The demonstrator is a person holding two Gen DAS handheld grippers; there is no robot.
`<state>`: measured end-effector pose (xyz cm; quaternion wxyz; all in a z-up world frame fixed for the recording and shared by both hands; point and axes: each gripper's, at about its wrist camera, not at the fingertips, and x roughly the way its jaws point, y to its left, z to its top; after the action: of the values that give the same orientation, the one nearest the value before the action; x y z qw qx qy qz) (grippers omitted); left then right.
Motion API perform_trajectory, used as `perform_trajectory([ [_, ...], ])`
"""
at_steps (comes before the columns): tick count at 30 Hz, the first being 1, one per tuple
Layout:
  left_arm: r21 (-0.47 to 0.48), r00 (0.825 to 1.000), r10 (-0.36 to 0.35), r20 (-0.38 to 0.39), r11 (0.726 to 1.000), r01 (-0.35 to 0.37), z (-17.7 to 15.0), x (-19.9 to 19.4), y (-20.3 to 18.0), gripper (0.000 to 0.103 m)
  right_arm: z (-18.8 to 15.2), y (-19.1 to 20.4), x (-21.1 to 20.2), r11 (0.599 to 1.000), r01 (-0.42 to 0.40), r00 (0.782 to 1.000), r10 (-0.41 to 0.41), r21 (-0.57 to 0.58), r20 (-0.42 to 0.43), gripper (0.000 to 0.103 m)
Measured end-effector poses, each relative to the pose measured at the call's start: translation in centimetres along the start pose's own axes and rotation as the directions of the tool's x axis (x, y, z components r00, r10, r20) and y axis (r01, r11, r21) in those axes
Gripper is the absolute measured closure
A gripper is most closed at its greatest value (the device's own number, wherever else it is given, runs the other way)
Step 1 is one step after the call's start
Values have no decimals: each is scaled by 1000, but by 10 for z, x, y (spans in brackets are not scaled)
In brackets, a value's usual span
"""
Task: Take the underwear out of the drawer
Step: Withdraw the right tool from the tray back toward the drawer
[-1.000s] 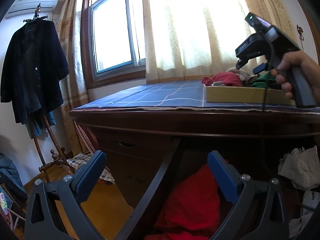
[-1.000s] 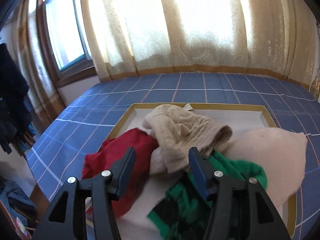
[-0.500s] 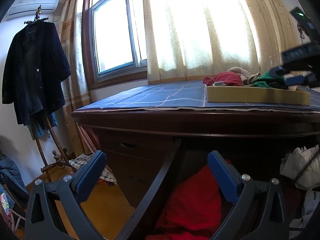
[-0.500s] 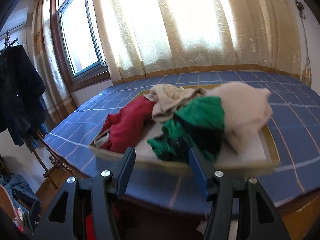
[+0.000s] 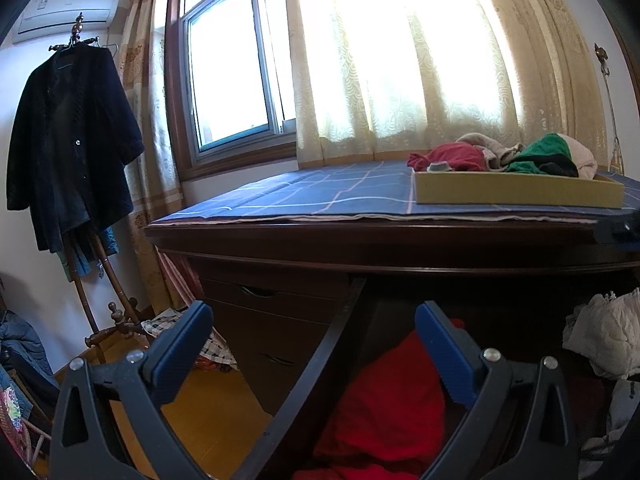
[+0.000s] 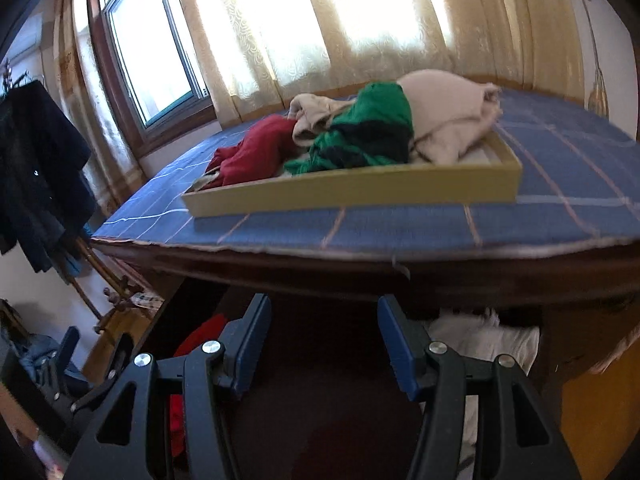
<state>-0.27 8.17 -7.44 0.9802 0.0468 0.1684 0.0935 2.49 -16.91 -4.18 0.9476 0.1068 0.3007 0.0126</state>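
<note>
Below the tray (image 6: pixel 352 196), between picks.
My right gripper (image 6: pixel 324 344) jaws gape empty; next I reach the drawer's white underwear (image 6: pixel 484 340).

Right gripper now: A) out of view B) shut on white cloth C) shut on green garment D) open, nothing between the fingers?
D: the right gripper has its blue pads apart with nothing between them; the green garment lies in the tray on top.
</note>
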Motion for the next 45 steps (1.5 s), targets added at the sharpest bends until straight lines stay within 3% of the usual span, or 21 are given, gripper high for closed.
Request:
perform_trajectory([
  [22,5,1000,11,9,1000,-11,0,-3,3,0,-86,-45,-24,982,-35,993,55,186,-107,45],
  [28,7,1000,9,10,1000,-9,0,-3,2,0,-84,-55,-26,973,-50,992,73,226,-98,45],
  [34,6,1000,8,11,1000,-8,0,-3,2,0,-68,-74,-45,976,1,999,8,218,-39,45],
  [45,6,1000,8,12,1000,-9,0,-3,2,0,-53,-94,-41,979,93,994,-79,180,-80,45],
])
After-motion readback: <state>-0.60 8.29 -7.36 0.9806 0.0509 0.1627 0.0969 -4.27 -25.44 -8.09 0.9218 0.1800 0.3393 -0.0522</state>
